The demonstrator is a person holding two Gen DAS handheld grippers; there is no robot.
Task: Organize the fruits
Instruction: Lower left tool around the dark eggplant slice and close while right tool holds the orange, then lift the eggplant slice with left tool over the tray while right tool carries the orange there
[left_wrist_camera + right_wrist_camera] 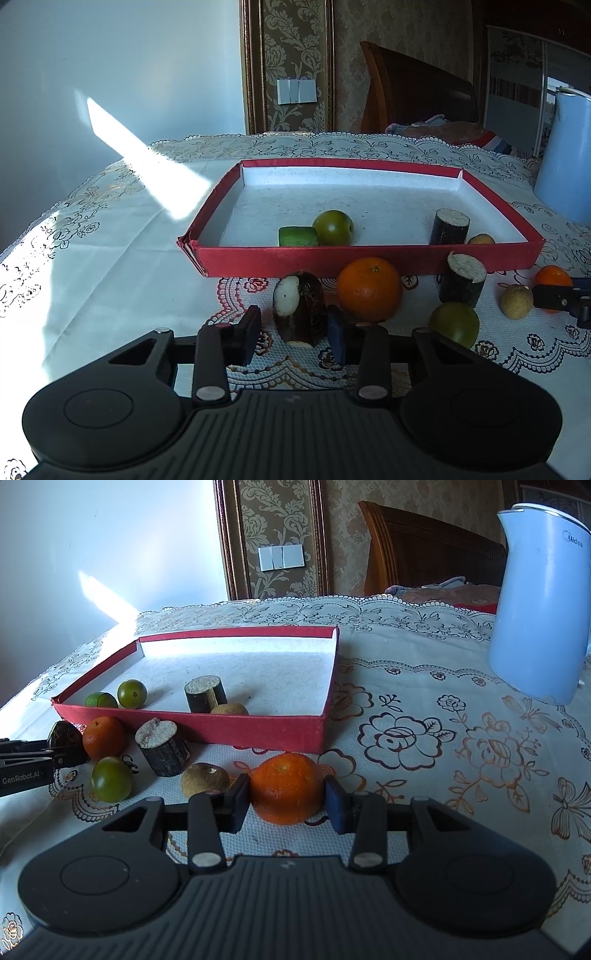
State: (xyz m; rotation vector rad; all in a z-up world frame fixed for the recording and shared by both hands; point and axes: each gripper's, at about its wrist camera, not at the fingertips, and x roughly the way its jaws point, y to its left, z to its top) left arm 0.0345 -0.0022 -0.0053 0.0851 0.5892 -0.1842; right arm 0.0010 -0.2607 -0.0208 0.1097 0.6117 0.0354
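A red tray (369, 260) with a white floor sits mid-table; it also shows in the right wrist view (258, 734). Inside lie a green fruit (332, 227), a lime-green piece (297, 236), a dark sugarcane stub (448, 225) and a tan longan (480, 240). My left gripper (295, 328) is open around a dark water chestnut (299, 310) on the cloth; the left pad stands apart from it. My right gripper (288, 801) is open, its pads at both sides of an orange (286, 788) resting on the cloth.
In front of the tray lie an orange (369, 288), a sugarcane stub (463, 278), a green fruit (454, 323) and a longan (517, 301). A pale blue kettle (539, 602) stands at the back right. A lace cloth (443, 738) covers the table.
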